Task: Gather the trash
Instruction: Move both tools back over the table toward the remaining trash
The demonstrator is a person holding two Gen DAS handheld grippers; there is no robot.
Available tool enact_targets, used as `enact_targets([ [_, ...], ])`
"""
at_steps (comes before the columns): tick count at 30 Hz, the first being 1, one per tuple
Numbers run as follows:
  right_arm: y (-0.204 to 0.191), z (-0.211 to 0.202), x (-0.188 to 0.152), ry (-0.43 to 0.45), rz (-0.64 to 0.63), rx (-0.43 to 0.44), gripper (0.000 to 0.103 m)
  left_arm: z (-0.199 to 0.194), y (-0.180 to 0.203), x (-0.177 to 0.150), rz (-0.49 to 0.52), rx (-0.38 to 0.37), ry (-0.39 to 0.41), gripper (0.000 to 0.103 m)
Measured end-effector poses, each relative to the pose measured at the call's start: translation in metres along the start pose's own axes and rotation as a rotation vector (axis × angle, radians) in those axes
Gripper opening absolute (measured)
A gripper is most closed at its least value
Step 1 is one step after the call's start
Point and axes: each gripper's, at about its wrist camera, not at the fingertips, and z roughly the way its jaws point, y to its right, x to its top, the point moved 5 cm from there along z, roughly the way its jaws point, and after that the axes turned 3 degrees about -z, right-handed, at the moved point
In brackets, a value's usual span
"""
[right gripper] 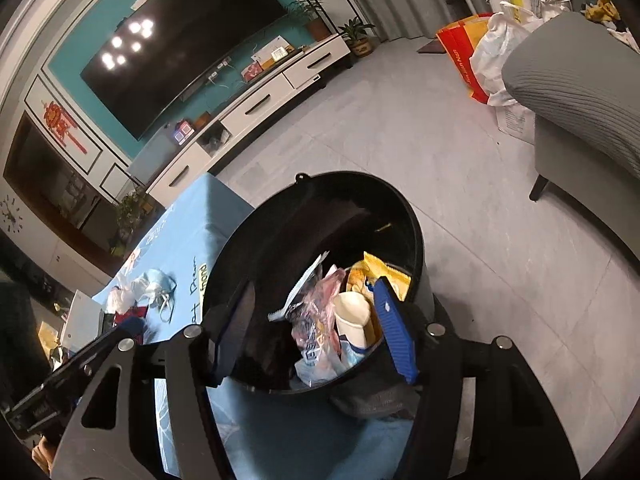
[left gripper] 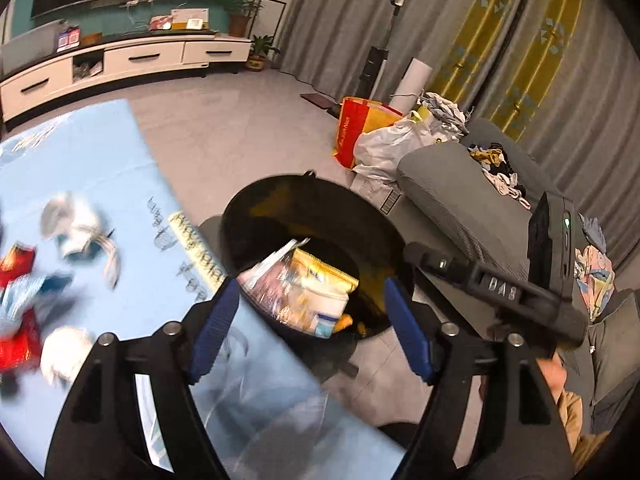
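Observation:
A black round trash bin [left gripper: 240, 216] [right gripper: 416, 232] stands on the floor beside the table's edge. Inside lie a yellow packet [left gripper: 320, 276] [right gripper: 384, 270], a white cup [right gripper: 352, 316], clear plastic wrappers [right gripper: 316, 332] and more. My left gripper [left gripper: 308, 328] is open and empty, above the table edge and bin. My right gripper [right gripper: 316, 332] is open and empty right over the bin's mouth. On the blue tablecloth [left gripper: 120, 168] [right gripper: 192, 216] lie blurred crumpled white paper [left gripper: 76, 220], red wrappers [left gripper: 16, 336] and face masks [right gripper: 160, 284].
A grey sofa [left gripper: 460, 200] [right gripper: 576, 92] with clothes stands right of the bin. Bags [left gripper: 376, 132] [right gripper: 476, 56] sit on the grey floor beyond. A white TV cabinet [left gripper: 128, 60] [right gripper: 256, 108] lines the far wall. The right gripper's body [left gripper: 500, 288] crosses the left wrist view.

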Motion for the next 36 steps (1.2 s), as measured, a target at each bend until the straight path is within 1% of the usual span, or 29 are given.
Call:
enact_targets([
  [3, -0.004, -0.006, -0.007, -0.010, -0.002, 0.005, 0.066, -0.021, -0.010, -0.018, -0.028, 0.027, 0.001, 0.079],
  [7, -0.020, -0.012, -0.016, -0.036, -0.030, 0.016, 0.066, -0.052, -0.026, -0.047, -0.070, 0.070, 0.014, 0.083],
  [12, -0.052, -0.015, -0.030, -0.069, -0.090, 0.041, 0.066, -0.088, -0.052, -0.076, -0.131, 0.125, 0.030, 0.084],
  [15, -0.071, -0.017, -0.037, -0.086, -0.131, 0.060, 0.066, -0.114, -0.068, -0.091, -0.174, 0.155, 0.060, 0.084],
  [19, -0.096, -0.018, -0.047, -0.109, -0.190, 0.076, 0.066, -0.147, -0.086, -0.104, -0.217, 0.203, 0.111, 0.085],
  [23, -0.120, -0.019, -0.059, -0.134, -0.249, 0.092, 0.066, -0.182, -0.113, -0.119, -0.273, 0.277, 0.167, 0.087],
  [30, -0.153, -0.014, -0.076, -0.174, -0.336, 0.116, 0.066, -0.222, -0.146, -0.131, -0.337, 0.364, 0.227, 0.087],
  [36, -0.177, -0.011, -0.087, -0.197, -0.405, 0.139, 0.066, -0.248, -0.167, -0.141, -0.375, 0.415, 0.273, 0.087],
])
